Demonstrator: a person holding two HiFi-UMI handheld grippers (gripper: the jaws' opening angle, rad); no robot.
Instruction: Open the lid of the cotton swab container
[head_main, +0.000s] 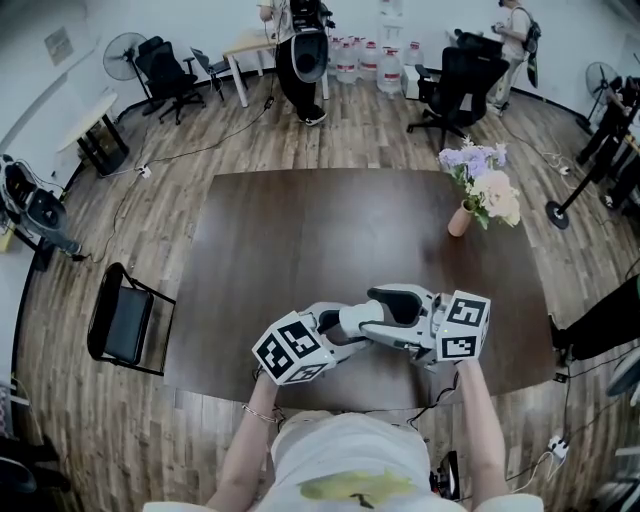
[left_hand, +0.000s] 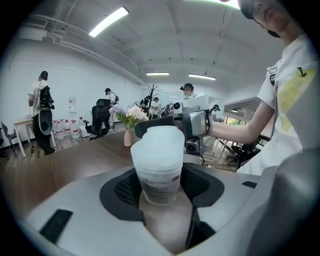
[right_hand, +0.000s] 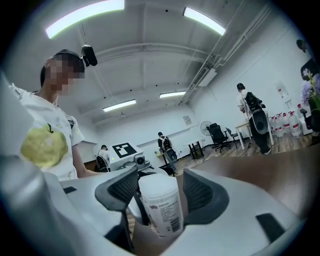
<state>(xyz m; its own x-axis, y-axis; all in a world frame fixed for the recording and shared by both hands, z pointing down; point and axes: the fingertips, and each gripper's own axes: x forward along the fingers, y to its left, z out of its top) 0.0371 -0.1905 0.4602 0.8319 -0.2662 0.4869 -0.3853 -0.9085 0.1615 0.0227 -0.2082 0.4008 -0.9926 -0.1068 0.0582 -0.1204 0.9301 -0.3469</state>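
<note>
While it is clamped between the pads of the left gripper (left_hand: 160, 192) above the table's (head_main: 300, 230) near edge, frosted cotton swab container (left_hand: 159, 160), lid (left_hand: 159, 137) on, printed label (right_hand: 167, 212), flanked untouched by the wide-open jaws of the right gripper (right_hand: 160, 192).

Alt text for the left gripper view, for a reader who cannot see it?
The left claw grips a translucent cotton swab container by its body, with the white lid on and pointing away. The right claw faces it just beyond the lid, over a brown table.
</note>
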